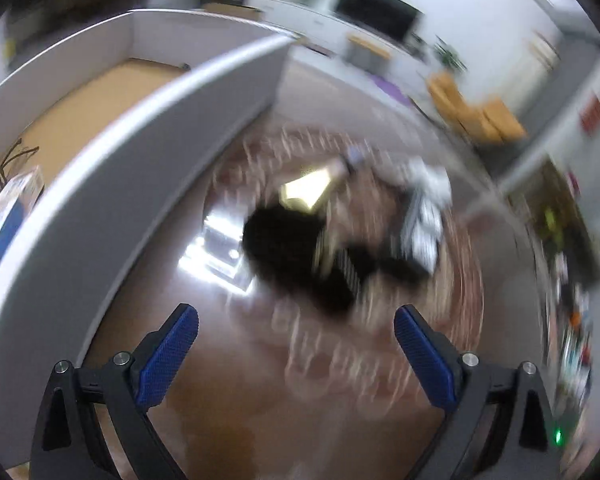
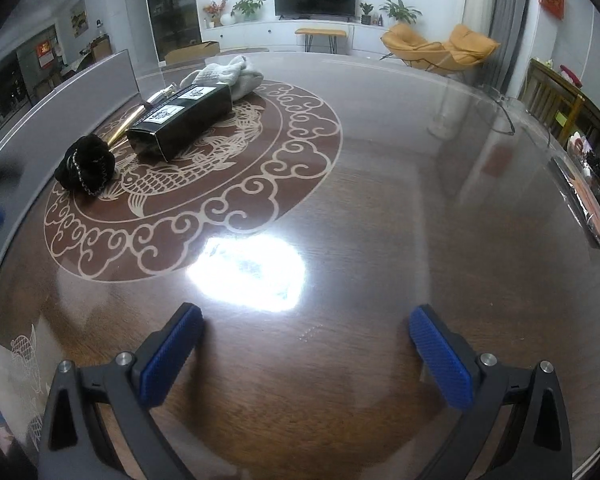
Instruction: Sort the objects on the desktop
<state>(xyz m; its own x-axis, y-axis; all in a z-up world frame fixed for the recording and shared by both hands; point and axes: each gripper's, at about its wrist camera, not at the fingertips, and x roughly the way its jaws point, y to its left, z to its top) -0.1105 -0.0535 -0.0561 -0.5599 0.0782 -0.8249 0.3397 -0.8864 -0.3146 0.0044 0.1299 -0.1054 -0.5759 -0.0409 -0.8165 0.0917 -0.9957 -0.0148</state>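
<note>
Both your grippers, left gripper point(image 1: 296, 344) and right gripper point(image 2: 306, 342), are apart and empty, and because the left view is blurred you risk knocking the fluffy black scrunchie point(image 2: 86, 168) lying beside the long black box point(image 2: 180, 120) on the glossy brown table point(image 2: 380, 200).

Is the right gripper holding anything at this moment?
No, the right gripper is open and holds nothing, with only the bare table showing between its blue pads.

My left tongs point(image 1: 296, 344) hang wide apart, gripping nothing, above the glossy brown worktop point(image 1: 236, 392). Ahead of them I make out a blurred black fuzzy thing point(image 1: 284, 248) touching a black box point(image 1: 384, 256). Left of the tongs curves a white bin wall point(image 1: 112, 184).
</note>
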